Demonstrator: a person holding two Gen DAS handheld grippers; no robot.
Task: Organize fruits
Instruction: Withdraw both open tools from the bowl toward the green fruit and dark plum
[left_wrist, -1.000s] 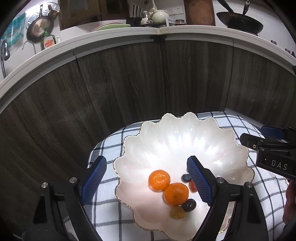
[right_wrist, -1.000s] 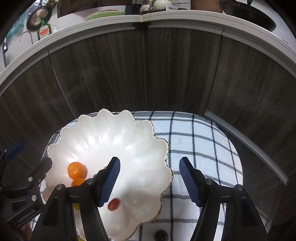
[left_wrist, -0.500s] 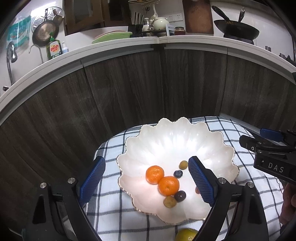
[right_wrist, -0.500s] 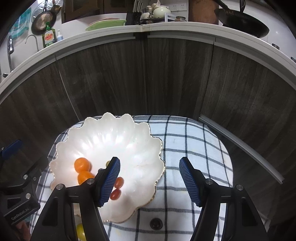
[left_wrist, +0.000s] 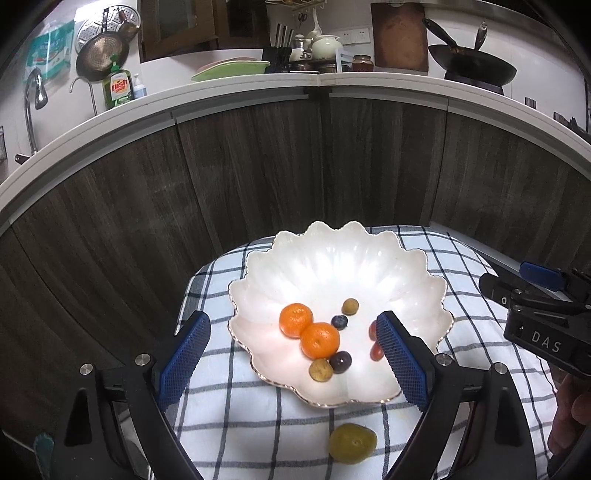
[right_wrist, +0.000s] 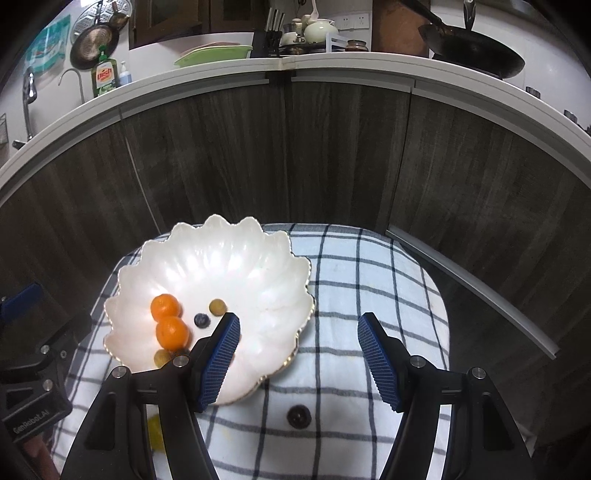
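Blue ribbed pads on black fingers: left gripper (left_wrist: 293, 354) hangs with jaws wide apart, nothing between the pads; right gripper (right_wrist: 299, 356) likewise spread and empty, above the checked cloth (right_wrist: 369, 280).

Under them, a pearly white scalloped bowl (left_wrist: 332, 266) with a thin gilt rim sits on the cloth. Contents, grouped toward the near side: two glossy mandarins (left_wrist: 308, 330) touching each other; a blueberry (left_wrist: 339, 322) just beside them; a dark grape (left_wrist: 340, 362) touching a dull yellow-brown small fruit (left_wrist: 320, 370); another like it (left_wrist: 349, 306) sits apart. Red cherry tomatoes (left_wrist: 376, 350) are partly hidden by the left gripper's pad.

Outside the bowl, a yellow-green fruit (left_wrist: 352, 442) lies on the cloth near the rim.
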